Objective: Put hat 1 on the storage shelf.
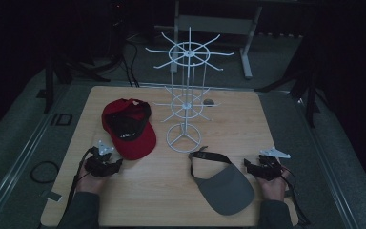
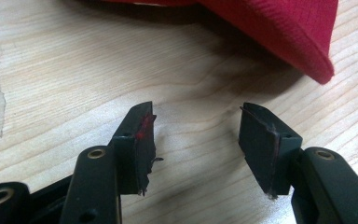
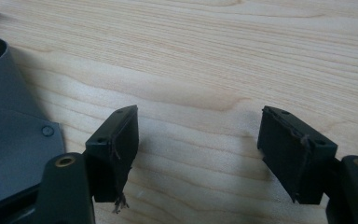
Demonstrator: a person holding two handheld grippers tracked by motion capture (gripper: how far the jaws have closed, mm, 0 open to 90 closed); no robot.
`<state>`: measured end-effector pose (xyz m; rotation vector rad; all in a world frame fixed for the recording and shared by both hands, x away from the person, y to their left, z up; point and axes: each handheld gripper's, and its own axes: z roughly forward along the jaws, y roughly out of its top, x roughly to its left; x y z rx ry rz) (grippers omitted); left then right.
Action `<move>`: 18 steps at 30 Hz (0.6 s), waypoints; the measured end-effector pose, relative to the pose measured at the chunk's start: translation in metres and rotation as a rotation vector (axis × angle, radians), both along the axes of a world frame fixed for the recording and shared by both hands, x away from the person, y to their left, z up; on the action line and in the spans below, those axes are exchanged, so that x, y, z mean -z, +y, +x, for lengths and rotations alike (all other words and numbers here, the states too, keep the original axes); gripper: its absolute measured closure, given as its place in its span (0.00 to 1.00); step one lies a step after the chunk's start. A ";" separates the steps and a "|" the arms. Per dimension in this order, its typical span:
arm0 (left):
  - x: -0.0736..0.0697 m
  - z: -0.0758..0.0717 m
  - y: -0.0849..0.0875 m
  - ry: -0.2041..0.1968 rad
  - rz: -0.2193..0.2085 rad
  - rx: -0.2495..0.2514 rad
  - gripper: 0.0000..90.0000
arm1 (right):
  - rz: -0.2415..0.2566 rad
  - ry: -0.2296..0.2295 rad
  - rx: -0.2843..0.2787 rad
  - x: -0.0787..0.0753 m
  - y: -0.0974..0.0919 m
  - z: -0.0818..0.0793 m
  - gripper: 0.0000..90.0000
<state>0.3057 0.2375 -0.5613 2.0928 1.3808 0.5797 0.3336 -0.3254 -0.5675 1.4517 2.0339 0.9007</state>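
A red cap [image 1: 128,128] lies upside down on the wooden table [image 1: 171,200], left of centre, its brim toward me. A grey visor [image 1: 226,186] with a black strap rests at the front right. Between them stands a white wire display rack [image 1: 185,95] with hook arms. My left gripper [image 1: 116,163] sits low over the wood, open, just short of the red cap's brim [image 2: 284,32]. My right gripper [image 1: 249,165] is open too, beside the grey visor [image 3: 9,140], nothing between its jaws. In the gripper views, left gripper [image 2: 196,135] and right gripper [image 3: 198,140] hover over bare wood.
A dark round mark [image 1: 209,101] lies on the table behind the rack. A cable loop [image 1: 44,171] lies on the floor to the left. Dark stands and a desk frame [image 1: 245,43] stand beyond the table's far edge.
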 end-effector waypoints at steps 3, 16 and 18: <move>0.000 0.000 0.001 0.006 -0.009 -0.003 0.51 | 0.000 0.000 -0.002 0.000 0.000 0.000 0.32; -0.015 -0.008 0.008 -0.003 -0.061 0.014 0.51 | -0.001 0.000 0.001 0.000 0.002 0.000 0.31; -0.018 -0.010 0.009 0.000 -0.071 0.019 0.52 | -0.002 0.000 0.006 0.000 0.002 0.000 0.31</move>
